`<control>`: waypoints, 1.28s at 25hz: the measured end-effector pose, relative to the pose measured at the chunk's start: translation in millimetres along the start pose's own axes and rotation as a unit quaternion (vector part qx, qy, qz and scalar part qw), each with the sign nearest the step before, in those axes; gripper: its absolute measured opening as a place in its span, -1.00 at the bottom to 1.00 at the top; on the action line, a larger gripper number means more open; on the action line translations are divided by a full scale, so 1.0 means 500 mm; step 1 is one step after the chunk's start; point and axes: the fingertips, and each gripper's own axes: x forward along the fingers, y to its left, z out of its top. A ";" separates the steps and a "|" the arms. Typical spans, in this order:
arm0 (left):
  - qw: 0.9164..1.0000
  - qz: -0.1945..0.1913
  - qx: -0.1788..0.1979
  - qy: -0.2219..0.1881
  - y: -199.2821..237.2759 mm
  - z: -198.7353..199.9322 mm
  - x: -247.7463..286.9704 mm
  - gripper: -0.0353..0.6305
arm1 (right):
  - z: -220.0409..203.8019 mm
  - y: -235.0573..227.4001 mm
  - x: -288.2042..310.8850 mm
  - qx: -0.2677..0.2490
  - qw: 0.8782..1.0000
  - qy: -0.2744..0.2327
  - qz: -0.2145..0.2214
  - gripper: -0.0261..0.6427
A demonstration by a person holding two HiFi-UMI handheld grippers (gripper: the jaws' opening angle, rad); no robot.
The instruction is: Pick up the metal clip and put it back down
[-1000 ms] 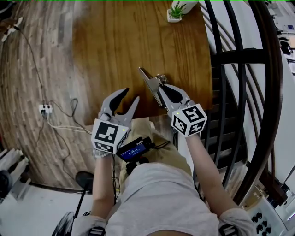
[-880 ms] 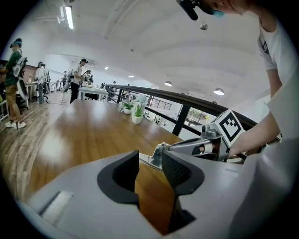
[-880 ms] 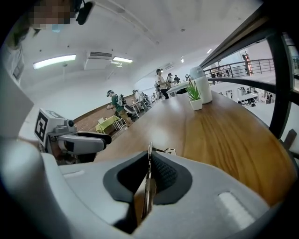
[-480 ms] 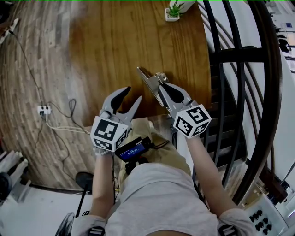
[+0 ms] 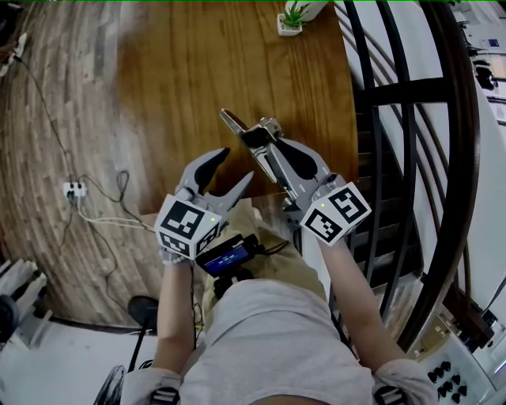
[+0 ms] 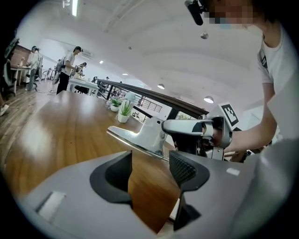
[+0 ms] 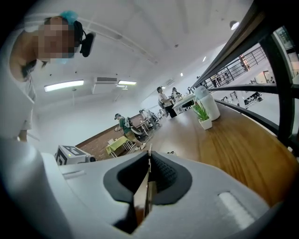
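Note:
The metal clip [image 5: 237, 124] is a shiny steel spring clip held up above the wooden table [image 5: 213, 63]. My right gripper [image 5: 267, 146] is shut on its handle end, and the clip's flat blade sticks out to the upper left. In the right gripper view the clip [image 7: 147, 189] shows edge-on, pinched between the pads. My left gripper [image 5: 236, 166] hovers just left of it with nothing between its fingers; its jaws have just been opening. In the left gripper view the clip [image 6: 140, 137] hangs beyond the open jaws.
A small potted plant [image 5: 293, 19] stands at the table's far edge. A dark curved railing [image 5: 411, 95] runs along the right side. Cables and a power strip [image 5: 77, 188] lie on the plank floor at the left. Other people stand far off in the left gripper view.
My right gripper has risen with the clip, whose blade now points further up and left in the head view. The left gripper's jaws have spread wider and it has shifted slightly forward.

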 end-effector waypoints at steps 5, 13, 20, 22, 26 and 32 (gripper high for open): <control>1.000 -0.014 -0.014 -0.012 -0.029 0.009 0.005 -0.08 | 0.034 0.030 -0.025 -0.007 0.999 -0.020 0.024 -0.87; 0.998 -0.046 -0.005 -0.044 -0.093 0.047 -0.018 -0.06 | 0.066 0.092 -0.069 -0.020 0.996 -0.049 0.066 -0.87; 0.996 -0.038 0.020 -0.081 -0.133 0.091 -0.069 -0.09 | 0.095 0.153 -0.106 -0.037 0.992 -0.077 0.091 -0.87; 0.995 -0.028 0.029 -0.092 -0.142 0.105 -0.083 -0.13 | 0.105 0.169 -0.117 -0.041 0.991 -0.086 0.097 -0.87; 0.993 -0.008 0.050 -0.107 -0.158 0.134 -0.107 -0.14 | 0.123 0.196 -0.135 -0.052 0.987 -0.103 0.109 -0.87; 0.989 0.015 0.079 -0.124 -0.179 0.160 -0.129 -0.14 | 0.140 0.223 -0.158 -0.075 0.983 -0.113 0.125 -0.87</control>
